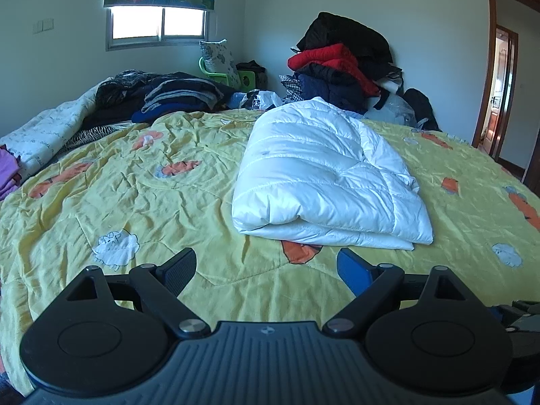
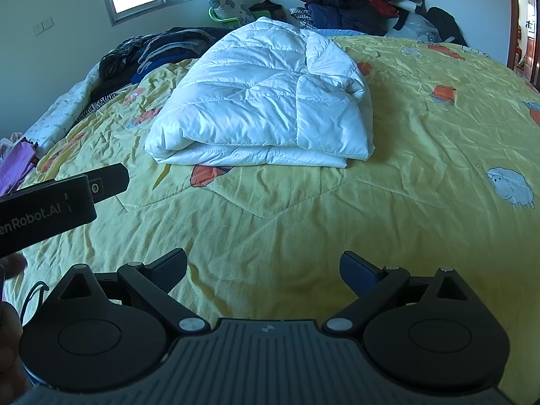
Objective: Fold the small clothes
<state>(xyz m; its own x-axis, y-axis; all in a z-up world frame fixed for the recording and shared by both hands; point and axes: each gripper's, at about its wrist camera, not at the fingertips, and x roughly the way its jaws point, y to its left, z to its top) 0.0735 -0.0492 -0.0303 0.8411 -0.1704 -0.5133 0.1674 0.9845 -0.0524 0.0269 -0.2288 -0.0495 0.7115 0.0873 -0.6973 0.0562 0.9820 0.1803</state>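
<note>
Left wrist view is showing the left gripper point(image 1: 266, 270) hovering wide open and holding nothing over the yellow bedspread point(image 1: 135, 202), the right gripper point(image 2: 263, 271) likewise spread and empty, while the folded white puffer jacket point(image 1: 324, 182) is lying just ahead.

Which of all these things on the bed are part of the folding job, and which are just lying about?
Part of the job:
white padded jacket, already folded
left gripper, jaws open
right gripper, jaws open

Just lying about:
yellow quilt
red and dark coat pile
dark folded stack
purple cloth
</note>
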